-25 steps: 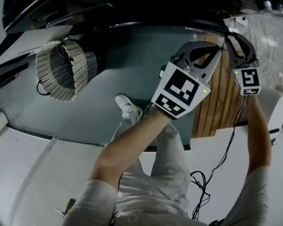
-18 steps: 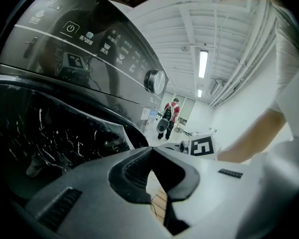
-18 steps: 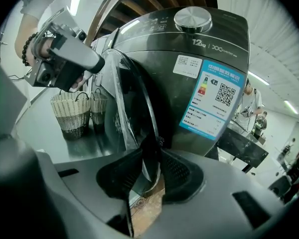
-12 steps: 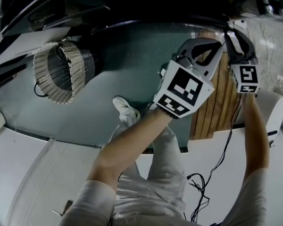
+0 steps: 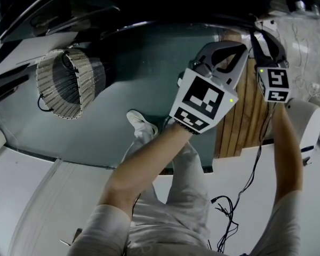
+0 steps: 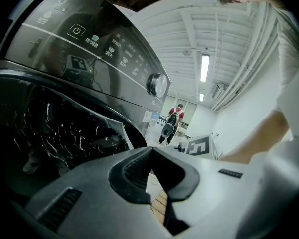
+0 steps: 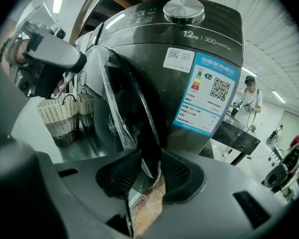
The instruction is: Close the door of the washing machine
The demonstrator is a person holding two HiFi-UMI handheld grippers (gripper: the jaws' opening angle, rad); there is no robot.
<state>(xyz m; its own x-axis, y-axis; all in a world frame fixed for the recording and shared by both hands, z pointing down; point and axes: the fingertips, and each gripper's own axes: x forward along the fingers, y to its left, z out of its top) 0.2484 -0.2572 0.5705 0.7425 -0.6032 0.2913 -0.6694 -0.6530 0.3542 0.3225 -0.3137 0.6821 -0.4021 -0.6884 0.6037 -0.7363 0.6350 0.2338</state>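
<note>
Between the opening jaws of our right tool (image 7: pixel 150 172) stands the thick rim (image 7: pixel 148 138) of the washing machine door (image 7: pixel 124 113), swung out from the cabinet (image 7: pixel 189 83) just beyond. We judge it heavy, stiff on its hinge, with slick glass; that rim is where we would push. Our left tool (image 6: pixel 150 176) is closed on nothing, with the control panel (image 6: pixel 104 44) above it.

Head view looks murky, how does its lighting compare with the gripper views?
Head view: dim, fisheye-bowed around the wicker basket. Left gripper view: ceiling light blown out, reflections on the control panel. Right gripper view: brighter, glints on the washing machine door, dark corners.
</note>
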